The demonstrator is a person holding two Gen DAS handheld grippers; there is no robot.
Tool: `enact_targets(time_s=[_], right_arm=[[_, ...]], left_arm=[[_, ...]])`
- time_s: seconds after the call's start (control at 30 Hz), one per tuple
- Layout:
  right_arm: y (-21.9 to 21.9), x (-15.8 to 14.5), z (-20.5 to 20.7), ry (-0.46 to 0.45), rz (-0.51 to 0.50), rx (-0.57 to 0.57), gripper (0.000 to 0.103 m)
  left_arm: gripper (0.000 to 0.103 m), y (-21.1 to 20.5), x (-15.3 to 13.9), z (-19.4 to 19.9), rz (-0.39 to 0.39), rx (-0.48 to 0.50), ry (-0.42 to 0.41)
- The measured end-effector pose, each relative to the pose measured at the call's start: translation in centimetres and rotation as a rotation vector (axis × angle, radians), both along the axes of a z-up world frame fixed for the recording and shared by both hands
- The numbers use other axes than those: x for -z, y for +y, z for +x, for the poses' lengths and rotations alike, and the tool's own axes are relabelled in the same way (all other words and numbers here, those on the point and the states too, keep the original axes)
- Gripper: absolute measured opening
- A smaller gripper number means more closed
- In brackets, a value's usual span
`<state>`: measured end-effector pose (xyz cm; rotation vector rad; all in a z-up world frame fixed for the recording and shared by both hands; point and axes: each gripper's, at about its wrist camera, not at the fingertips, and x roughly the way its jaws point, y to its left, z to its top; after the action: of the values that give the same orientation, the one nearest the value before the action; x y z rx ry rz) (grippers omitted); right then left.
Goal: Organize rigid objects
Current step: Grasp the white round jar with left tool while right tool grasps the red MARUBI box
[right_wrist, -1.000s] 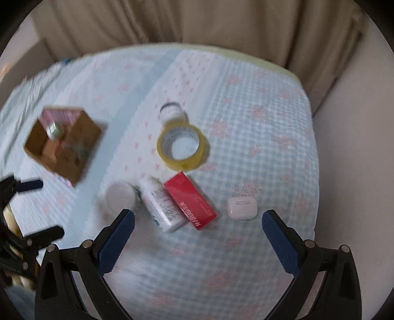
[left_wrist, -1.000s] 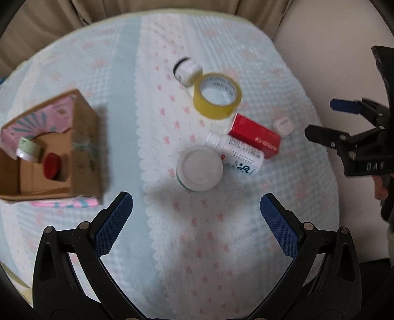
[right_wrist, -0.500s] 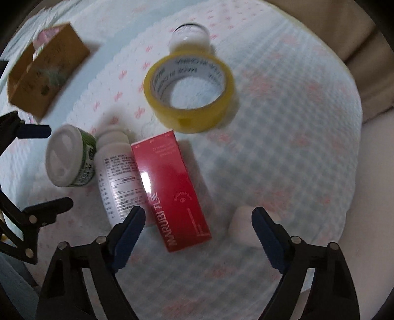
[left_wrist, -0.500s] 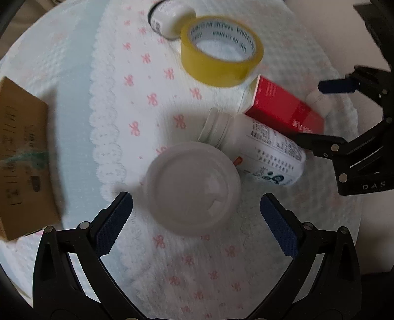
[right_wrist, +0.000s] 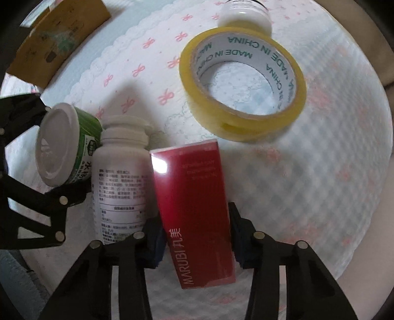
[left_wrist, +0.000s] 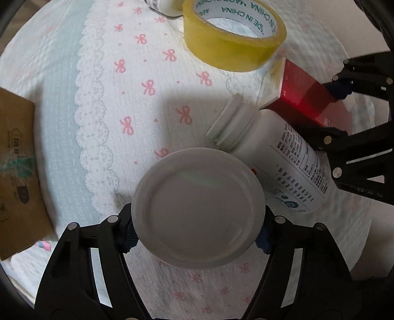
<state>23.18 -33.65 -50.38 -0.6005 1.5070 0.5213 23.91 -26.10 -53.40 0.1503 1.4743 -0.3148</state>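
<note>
My left gripper (left_wrist: 197, 236) is shut on the white-lidded green jar (left_wrist: 198, 206), its blue pads against the jar's sides; the jar also shows in the right wrist view (right_wrist: 61, 145). My right gripper (right_wrist: 197, 243) is shut on the red box (right_wrist: 194, 211), which shows in the left wrist view (left_wrist: 303, 98) too. A white pill bottle (left_wrist: 278, 157) lies on its side between jar and box, touching both; it also shows in the right wrist view (right_wrist: 120, 177).
A yellow tape roll (left_wrist: 234, 37) lies beyond the box, with a small white bottle (right_wrist: 246, 12) behind it. A cardboard box (left_wrist: 17, 160) stands at the left on the patterned cloth (left_wrist: 110, 98). The round table's edge curves close on the right.
Both grippers came down and closed: the left around the jar, the right around the red box. The white earbud case is out of view.
</note>
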Motion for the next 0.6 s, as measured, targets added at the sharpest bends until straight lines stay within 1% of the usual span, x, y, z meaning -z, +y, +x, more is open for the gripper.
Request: enact_targets(time_s=[0.2, 0.33, 0.43, 0.6], right_arm=[[0.4, 0.1, -0.7, -0.012, 0.0, 0.011, 0.04], [0.1, -0.4, -0.5, -0.023, -0.013, 0.037, 0.04], [-0.5, -0.7, -0.4, -0.03, -0.015, 0.089, 0.04], [-2.4, -2.9, -0.8, -0.033, 0.028, 0.237, 0.039]], left_arm=[[0.069, 0.0, 0.1, -0.1, -0.005, 0.009, -0.008], [0.068, 0.1, -0.2, -0.2, -0.007, 0.022, -0.003], [0.068, 0.5, -1.0, -0.2, 0.004, 0.011, -0.011], [0.068, 2.1, -3.7, -0.3, -0.01, -0.019, -0.043]])
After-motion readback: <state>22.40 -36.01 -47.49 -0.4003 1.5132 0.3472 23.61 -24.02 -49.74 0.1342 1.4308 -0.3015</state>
